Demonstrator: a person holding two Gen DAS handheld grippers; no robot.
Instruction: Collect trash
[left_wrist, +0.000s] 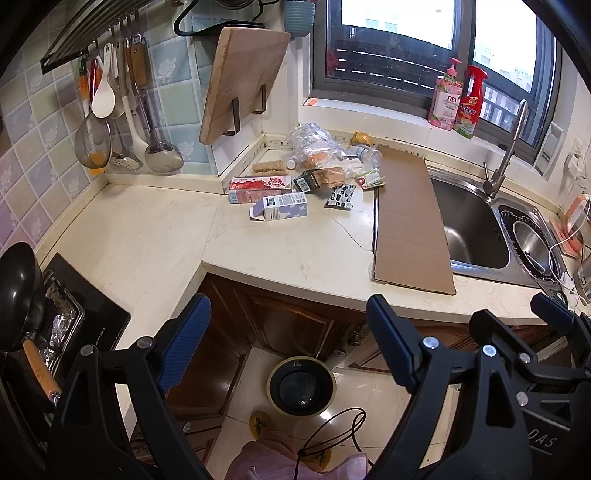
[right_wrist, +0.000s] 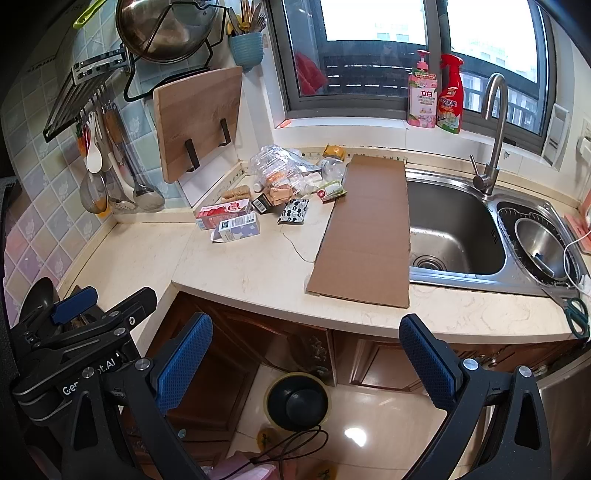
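A pile of trash lies at the back of the counter: a red carton (left_wrist: 258, 186) (right_wrist: 223, 213), a white and purple box (left_wrist: 282, 206) (right_wrist: 238, 229), a black and white packet (left_wrist: 340, 195) (right_wrist: 293, 211), crumpled clear plastic (left_wrist: 310, 142) (right_wrist: 277, 164) and a flat cardboard sheet (left_wrist: 406, 218) (right_wrist: 369, 229). A black trash bin (left_wrist: 301, 386) (right_wrist: 297, 400) stands on the floor below. My left gripper (left_wrist: 284, 343) is open and empty, held in front of the counter edge above the bin. My right gripper (right_wrist: 306, 360) is open and empty beside it.
A steel sink (right_wrist: 450, 229) with a tap (right_wrist: 493, 133) lies right of the cardboard. Scissors (right_wrist: 572, 310) lie at the counter's right edge. A stove with a black pan (left_wrist: 18, 291) is at the left. A cutting board (right_wrist: 197, 122) and utensils hang on the wall.
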